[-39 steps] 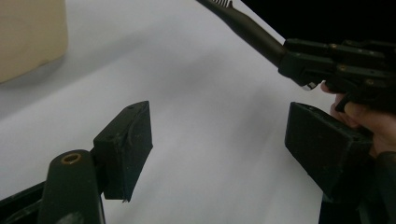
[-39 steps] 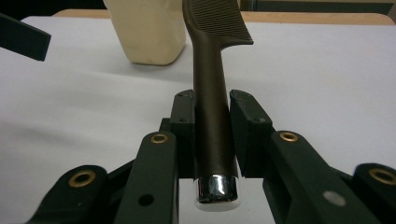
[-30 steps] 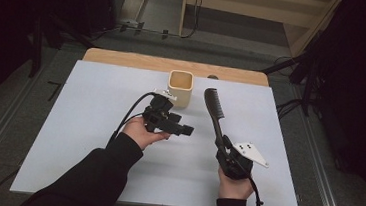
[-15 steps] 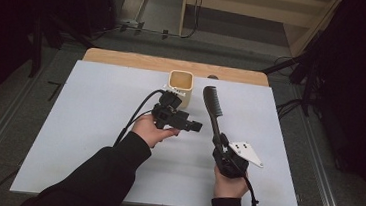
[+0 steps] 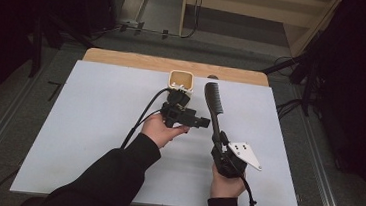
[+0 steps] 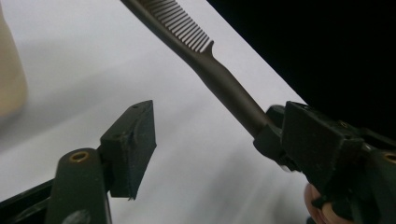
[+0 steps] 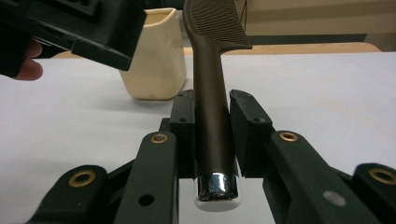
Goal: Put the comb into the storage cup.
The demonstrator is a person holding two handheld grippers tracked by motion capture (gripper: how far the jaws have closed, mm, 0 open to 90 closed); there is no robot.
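Now nearer the cream cup (image 5: 181,79) than a second ago: left gripper (image 5: 200,122), carried up the white worktop (image 5: 83,124) from mid-sheet to just below the cup. Jaws spread wide with nothing between, lately narrowing a little, aimed sideways at the comb (image 5: 214,106). Right gripper (image 5: 219,139) much where it was, jaws clamped on the comb's dark handle, teeth end lifted and pointing away from the person, just right of the cup. No brand, label or legible writing anywhere.

From the left gripper view: one own pad (image 6: 135,144) in the foreground, comb (image 6: 205,60) crossing on a slant into the other gripper (image 6: 275,140) at lower right, fine teeth plain to see. From the right gripper view: shiny metal cap on the handle's butt, handle (image 7: 211,121) pinched between both pads, cup (image 7: 156,60) behind at left, left gripper (image 7: 81,28) looming at top left.
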